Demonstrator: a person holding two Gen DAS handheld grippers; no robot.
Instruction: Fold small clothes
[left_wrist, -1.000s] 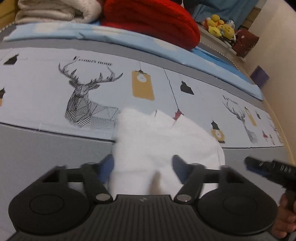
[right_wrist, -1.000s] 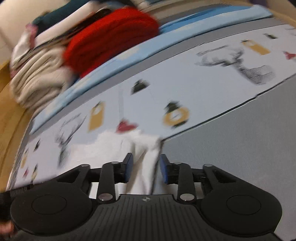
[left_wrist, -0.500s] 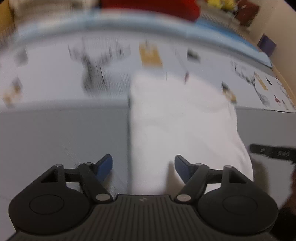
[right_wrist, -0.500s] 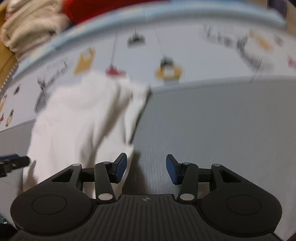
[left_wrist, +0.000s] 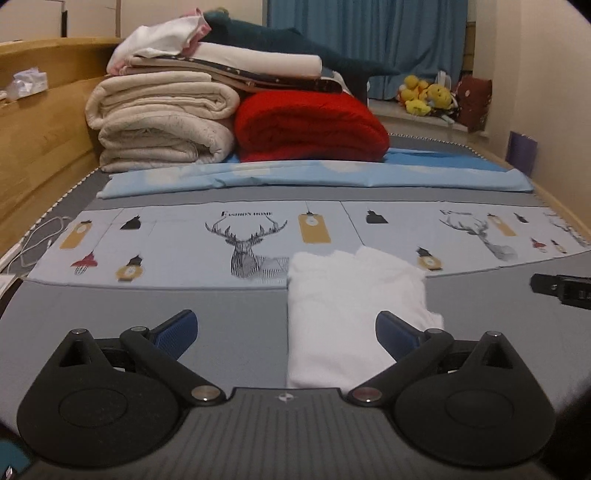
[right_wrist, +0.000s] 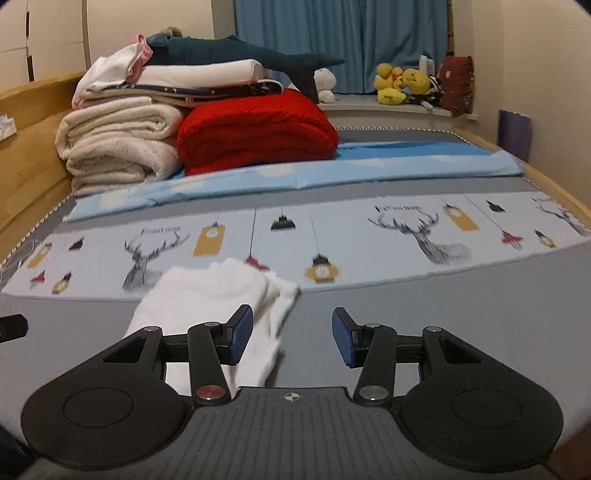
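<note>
A small white garment, folded into a rough rectangle, lies flat on the grey bed cover, its far end on the deer-print cloth. My left gripper hovers above its near left part. Its jaws are opening wide, and the pads touch nothing. In the right wrist view the garment lies to the left. My right gripper stands open over the garment's right edge and bare cover, holding nothing. A dark tip of the right gripper shows at the edge of the left wrist view.
Folded cream blankets and a red blanket are stacked at the head of the bed, behind a light blue sheet. A wooden bed frame runs along the left. A white cable lies there. Plush toys sit by the curtain.
Both grippers have let go of the white garment, widened their jaws, and pulled back and up. The garment now lies folded on the bed.
</note>
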